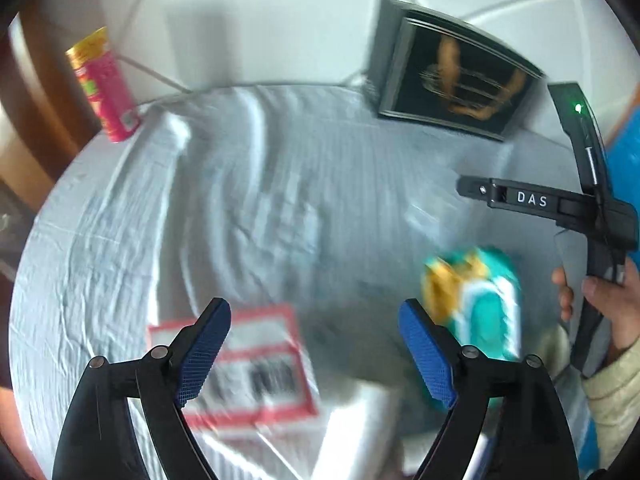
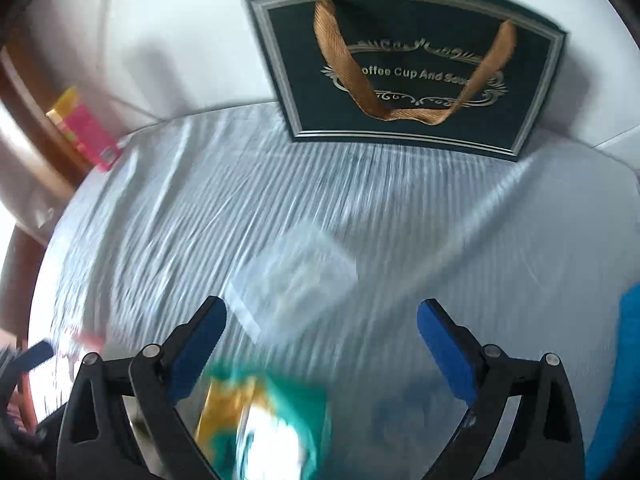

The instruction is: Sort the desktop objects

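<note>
Both views are motion-blurred. My left gripper [image 1: 316, 336] is open and empty above the white cloth-covered table [image 1: 260, 184]. A red-bordered white packet [image 1: 256, 364] lies below its left finger. A teal and yellow snack pack [image 1: 480, 304] lies by its right finger. My right gripper [image 2: 322, 340] is open and empty; the same teal and yellow pack [image 2: 264, 424] sits low between its fingers. A clear plastic box [image 2: 296, 280] lies just ahead of it. The right gripper also shows at the right of the left wrist view [image 1: 520, 200].
A dark gift bag with gold ribbon handles [image 2: 404, 68] stands at the back against the wall, also in the left wrist view [image 1: 452, 72]. A pink and yellow can [image 1: 102, 84] stands at the far left table edge. Something blue [image 2: 624, 380] is at the right edge.
</note>
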Motion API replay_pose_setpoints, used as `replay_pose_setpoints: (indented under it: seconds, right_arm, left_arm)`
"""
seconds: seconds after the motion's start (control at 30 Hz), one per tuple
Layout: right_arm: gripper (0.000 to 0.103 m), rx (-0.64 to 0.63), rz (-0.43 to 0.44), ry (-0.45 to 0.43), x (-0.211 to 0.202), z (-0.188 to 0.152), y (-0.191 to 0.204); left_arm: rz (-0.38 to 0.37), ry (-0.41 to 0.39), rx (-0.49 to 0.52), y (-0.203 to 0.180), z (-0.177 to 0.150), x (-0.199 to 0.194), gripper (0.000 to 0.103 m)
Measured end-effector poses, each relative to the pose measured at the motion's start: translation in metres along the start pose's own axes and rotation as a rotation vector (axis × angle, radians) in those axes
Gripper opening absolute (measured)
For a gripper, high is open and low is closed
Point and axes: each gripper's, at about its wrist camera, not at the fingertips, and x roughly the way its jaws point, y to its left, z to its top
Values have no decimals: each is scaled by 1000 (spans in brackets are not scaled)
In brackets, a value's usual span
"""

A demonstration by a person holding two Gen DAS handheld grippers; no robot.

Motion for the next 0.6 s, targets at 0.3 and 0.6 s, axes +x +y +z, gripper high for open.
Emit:
replay_pose_setpoints:
  seconds: [0.3,0.6]
  right_arm:
    - [74,-46,167,175,47,4,22]
    - [62,-185,214,324,-33,-98,72]
  left_arm:
    - [16,145,-49,18,1,66,34]
    - [-10,124,46,22,-58,-12,50]
